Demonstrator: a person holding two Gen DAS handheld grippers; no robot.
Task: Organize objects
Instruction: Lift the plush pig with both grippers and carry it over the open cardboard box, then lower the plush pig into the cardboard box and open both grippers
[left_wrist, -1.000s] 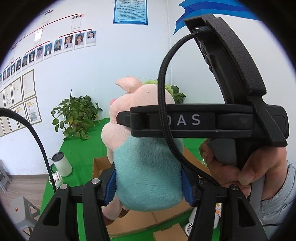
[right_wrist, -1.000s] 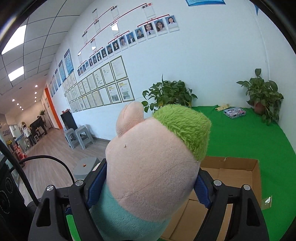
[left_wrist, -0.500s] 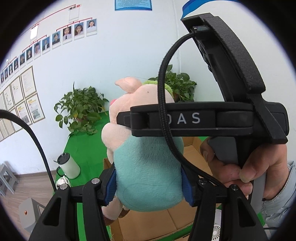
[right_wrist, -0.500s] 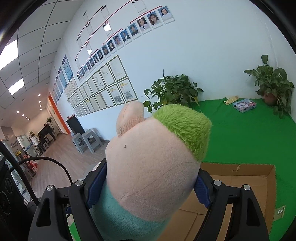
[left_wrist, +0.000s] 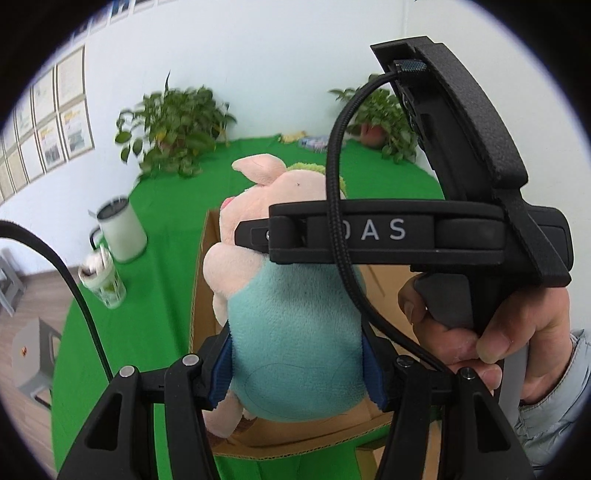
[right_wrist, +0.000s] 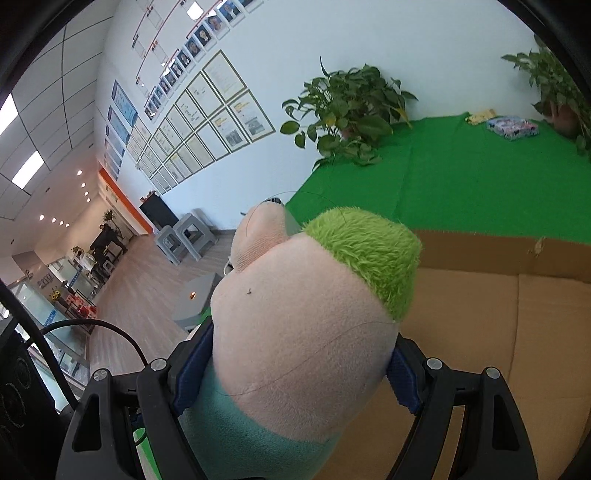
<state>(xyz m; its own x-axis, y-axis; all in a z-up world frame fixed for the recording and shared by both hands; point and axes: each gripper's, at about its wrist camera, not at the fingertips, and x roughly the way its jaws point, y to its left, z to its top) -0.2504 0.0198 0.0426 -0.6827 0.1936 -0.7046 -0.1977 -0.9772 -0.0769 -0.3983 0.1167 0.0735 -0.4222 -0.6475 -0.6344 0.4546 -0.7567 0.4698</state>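
Your left tool (left_wrist: 297, 365) is clenched on the teal belly of the plush pig (left_wrist: 295, 332), its blue pads (left_wrist: 221, 369) pressed into the fabric on either side. Your right tool (right_wrist: 295, 373) grips the same toy higher up, pads squeezing the pink head just below the tuft of green hair (right_wrist: 365, 247). So the pig hangs between both tools, off the surface, directly above the open cardboard box (left_wrist: 207, 280); in the right wrist view the box's brown floor (right_wrist: 517, 350) fills the space beside and beneath the head. The left wrist view also shows your right hand (left_wrist: 480, 325) wrapped round the black handle of the right tool, a grey sleeve at the wrist. The box sits on the green surface (left_wrist: 162, 258). To the left of it stand a white lidded mug (left_wrist: 122, 229) and a clear cup (left_wrist: 103, 284), close together. Two potted plants (left_wrist: 177, 129) and a small colourful packet (right_wrist: 511, 127) sit along the far edge by the wall.
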